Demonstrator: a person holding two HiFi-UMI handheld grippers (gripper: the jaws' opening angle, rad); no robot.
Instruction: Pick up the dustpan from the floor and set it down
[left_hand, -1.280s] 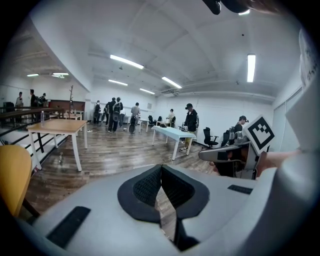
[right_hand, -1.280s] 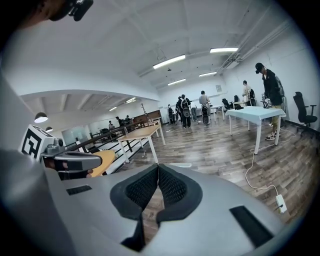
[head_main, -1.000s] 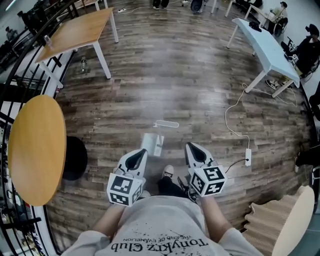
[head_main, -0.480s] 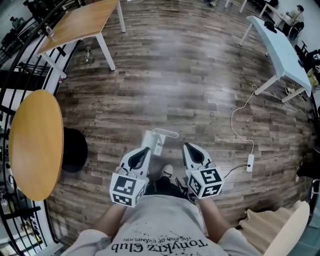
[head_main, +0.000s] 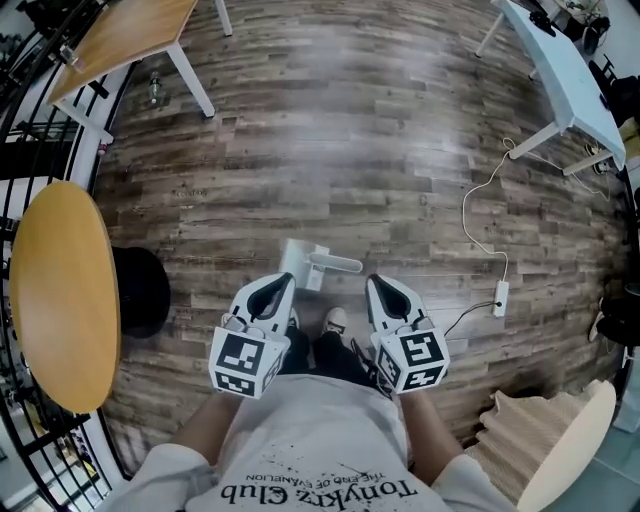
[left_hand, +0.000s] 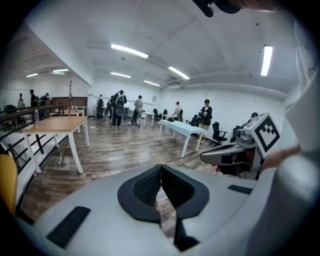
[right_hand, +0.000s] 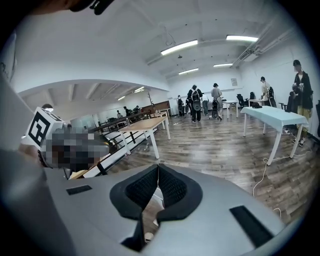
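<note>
A white dustpan (head_main: 301, 261) lies on the wooden floor, its handle (head_main: 336, 263) pointing right. It is just ahead of the person's feet. My left gripper (head_main: 279, 283) hangs above the floor with its tip close to the pan's near edge, jaws shut and empty. My right gripper (head_main: 378, 284) is level with it, a little right of the handle's end, also shut and empty. In the left gripper view the black pads (left_hand: 148, 184) meet at the tip, and a white patch of the pan shows below them. The right gripper view shows the same, pads (right_hand: 142, 189) together.
A round yellow table (head_main: 60, 290) and a black stool (head_main: 140, 290) stand at the left by a black railing. A wooden table (head_main: 120, 35) is far left, a light blue table (head_main: 560, 70) far right. A white cable with a power strip (head_main: 501, 298) lies right of my right gripper.
The person has stepped forward: the tables have slid up and out of the picture. The dustpan now lies closer to both gripper tips. Both grippers stay shut.
</note>
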